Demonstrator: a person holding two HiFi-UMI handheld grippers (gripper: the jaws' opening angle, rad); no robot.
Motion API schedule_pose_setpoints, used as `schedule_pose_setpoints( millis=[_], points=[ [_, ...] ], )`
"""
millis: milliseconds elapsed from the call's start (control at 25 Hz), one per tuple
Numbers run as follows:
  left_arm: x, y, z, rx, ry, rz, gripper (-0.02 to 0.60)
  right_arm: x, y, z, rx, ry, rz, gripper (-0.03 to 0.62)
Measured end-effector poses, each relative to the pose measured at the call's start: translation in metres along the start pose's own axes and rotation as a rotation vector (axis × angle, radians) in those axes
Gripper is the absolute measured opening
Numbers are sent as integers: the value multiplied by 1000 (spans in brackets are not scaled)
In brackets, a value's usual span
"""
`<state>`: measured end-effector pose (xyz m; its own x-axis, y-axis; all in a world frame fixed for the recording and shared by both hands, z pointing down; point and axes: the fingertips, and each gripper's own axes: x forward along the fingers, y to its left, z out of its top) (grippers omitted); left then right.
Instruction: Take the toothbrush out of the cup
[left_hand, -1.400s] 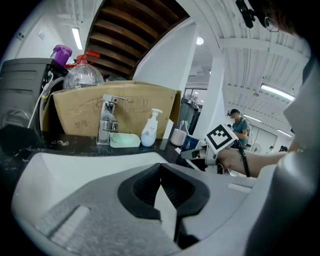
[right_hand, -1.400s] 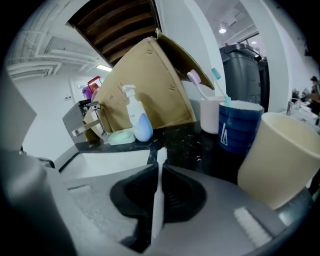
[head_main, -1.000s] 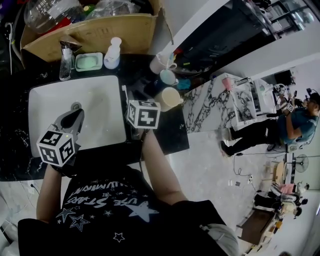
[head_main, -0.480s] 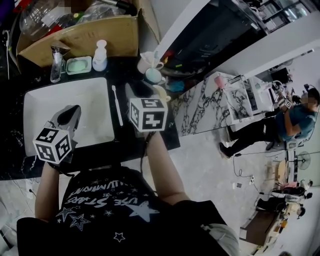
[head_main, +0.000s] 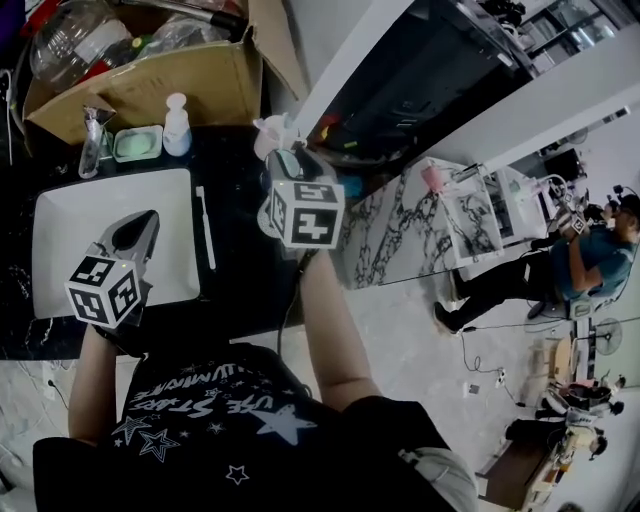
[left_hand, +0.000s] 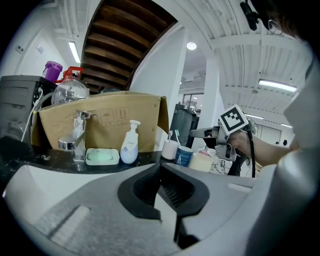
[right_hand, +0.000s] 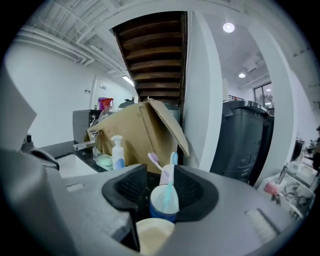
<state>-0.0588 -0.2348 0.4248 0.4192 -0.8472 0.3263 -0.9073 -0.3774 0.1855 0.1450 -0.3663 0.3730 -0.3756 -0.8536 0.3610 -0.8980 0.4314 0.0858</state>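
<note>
The right gripper (right_hand: 161, 176) is released: its jaws have just been opening and stand wide, with nothing pinched. Straight ahead, framed between them, a pale blue plastic toothbrush (right_hand: 168, 188) stands in a dark blue cup (right_hand: 164, 207), its long axis near upright and bristles uppermost. A cream mug (right_hand: 154, 235) sits nearer the gripper. A white cup (right_hand: 165, 172) behind appears to hold a pink-headed brush (right_hand: 153, 158). The left gripper (left_hand: 167, 192), barely parted and empty, is the farther one, over the white basin (head_main: 80, 220). The cups stand on a dark counter (head_main: 240, 260) with an open workshop beyond.
</note>
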Motion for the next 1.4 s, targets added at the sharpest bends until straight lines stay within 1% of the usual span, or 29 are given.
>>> schedule_pose_setpoints(
  millis=[120, 240, 360, 520, 760, 800, 880, 1000, 1080, 1200, 1400],
  points=[
    [12, -5, 4, 1, -6, 18, 10, 17, -17, 2, -4, 14, 13, 172],
    [22, -7, 9, 2, -12, 41, 11, 37, -24, -1, -14, 57, 57, 172],
    [30, -7, 11, -1, -10, 64, 9, 54, -27, -8, -7, 98, 106, 172],
    [38, -6, 9, -4, 1, 89, 9, 70, -29, -16, 13, 137, 147, 172],
    [43, 0, 5, -13, 21, 116, 11, 88, -25, -19, 0, 182, 211, 169],
    [43, 1, 5, -15, 23, 120, 10, 91, -24, -20, -2, 189, 219, 152],
    [44, 2, 4, -18, 26, 124, 10, 94, -24, -21, -5, 203, 225, 146],
    [45, 4, 4, -23, 29, 126, 10, 96, -23, -24, -4, 221, 230, 101],
    [45, 5, 3, -27, 31, 125, 10, 96, -23, -23, 4, 220, 229, 58],
    [44, 7, 3, -29, 27, 122, 11, 93, -21, -18, 31, 194, 234, 28],
    [40, 7, 5, -28, 15, 106, 9, 80, -20, -4, 42, 137, 222, 28]
  ],
)
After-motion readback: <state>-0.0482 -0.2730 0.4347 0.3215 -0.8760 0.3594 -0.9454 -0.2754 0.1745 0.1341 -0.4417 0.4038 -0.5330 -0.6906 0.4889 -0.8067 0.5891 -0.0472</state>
